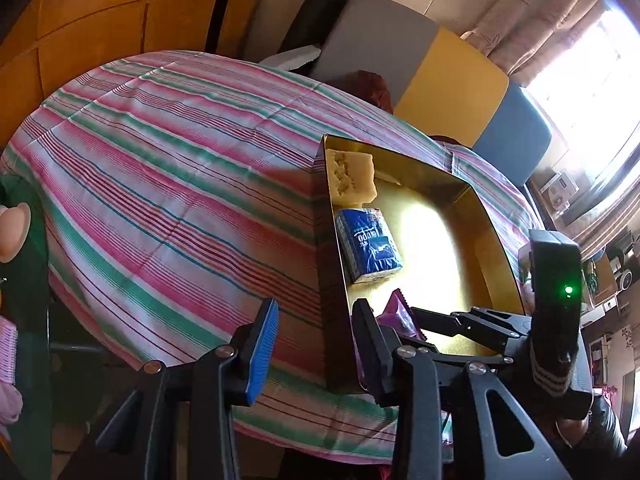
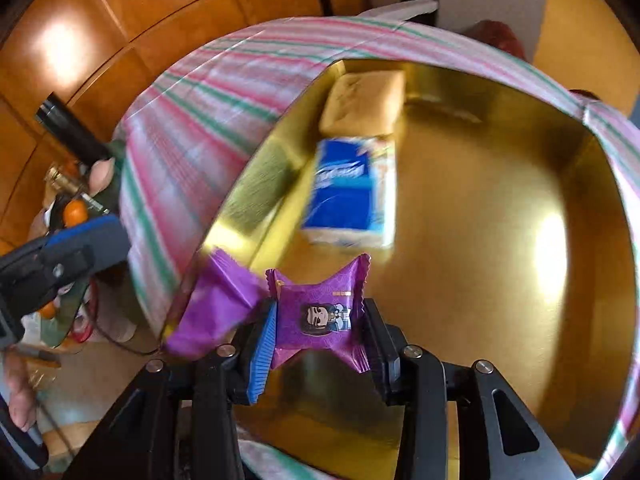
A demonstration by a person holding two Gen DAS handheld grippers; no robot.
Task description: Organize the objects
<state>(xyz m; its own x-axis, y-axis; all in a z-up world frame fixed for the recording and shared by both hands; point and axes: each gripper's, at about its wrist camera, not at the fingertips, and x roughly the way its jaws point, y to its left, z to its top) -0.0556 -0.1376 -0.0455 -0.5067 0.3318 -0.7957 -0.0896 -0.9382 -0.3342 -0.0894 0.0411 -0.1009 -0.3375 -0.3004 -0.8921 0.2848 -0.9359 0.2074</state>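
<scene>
My right gripper [image 2: 320,314] is shut on a purple snack packet [image 2: 320,320] with a cartoon figure, held just above the floor of a shiny gold tray [image 2: 500,240] near its front left corner. The tray's wall mirrors the purple wrapper. Further back in the tray lie a blue tissue pack [image 2: 348,192] and a pale yellow block [image 2: 364,100]. In the left wrist view my left gripper [image 1: 316,314] stands open over the striped cloth just outside the gold tray [image 1: 472,208], with nothing between its fingers. There the purple packet [image 1: 394,312] peeks out beside the blue tissue pack [image 1: 368,244].
A pink, green and white striped cloth [image 1: 168,168] covers the table. Grey, yellow and blue cushions [image 1: 452,84] sit behind it, with wooden panels [image 1: 100,12] at the far left. A person's fingers [image 2: 100,176] and floor clutter [image 2: 64,216] show past the table's left edge.
</scene>
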